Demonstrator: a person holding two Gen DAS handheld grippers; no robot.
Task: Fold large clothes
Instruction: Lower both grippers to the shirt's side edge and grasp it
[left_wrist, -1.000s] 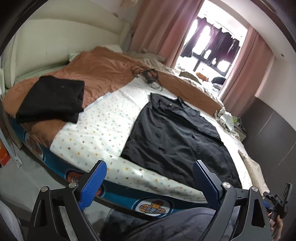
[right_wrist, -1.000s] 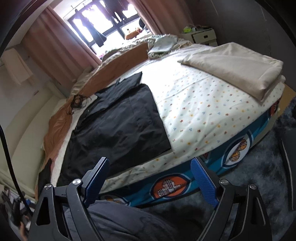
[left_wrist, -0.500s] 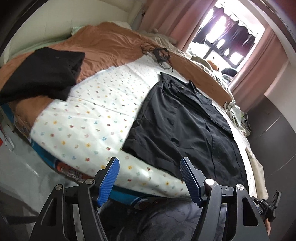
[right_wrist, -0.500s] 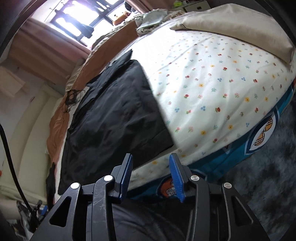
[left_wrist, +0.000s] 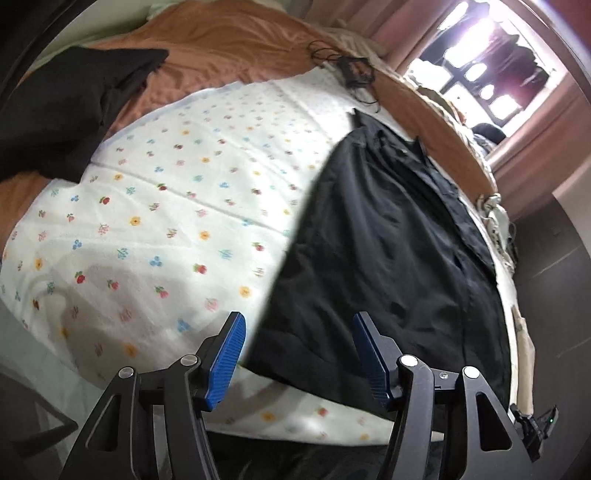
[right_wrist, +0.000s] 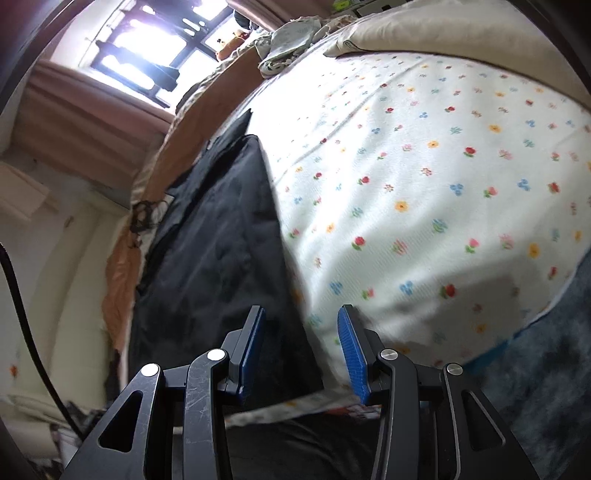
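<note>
A large black shirt (left_wrist: 388, 240) lies spread flat on the flower-print sheet (left_wrist: 166, 229) of a bed, collar at the far end. It also shows in the right wrist view (right_wrist: 221, 251). My left gripper (left_wrist: 297, 328) is open and empty, its blue pads just above the shirt's near left hem corner. My right gripper (right_wrist: 301, 325) is open and empty, just above the shirt's near right hem corner. Neither touches the cloth as far as I can see.
A folded black garment (left_wrist: 66, 107) lies on the brown blanket (left_wrist: 229, 48) at the far left. Tangled cables (left_wrist: 351, 70) lie beyond the collar. A beige folded blanket (right_wrist: 443, 26) and crumpled cloth (right_wrist: 291, 40) lie at the far right. Dark carpet (right_wrist: 546, 387) borders the bed.
Both grippers have moved forward and down toward the shirt's near hem corners. The left jaws have narrowed a little; the right jaws have opened wider than half a second ago.
</note>
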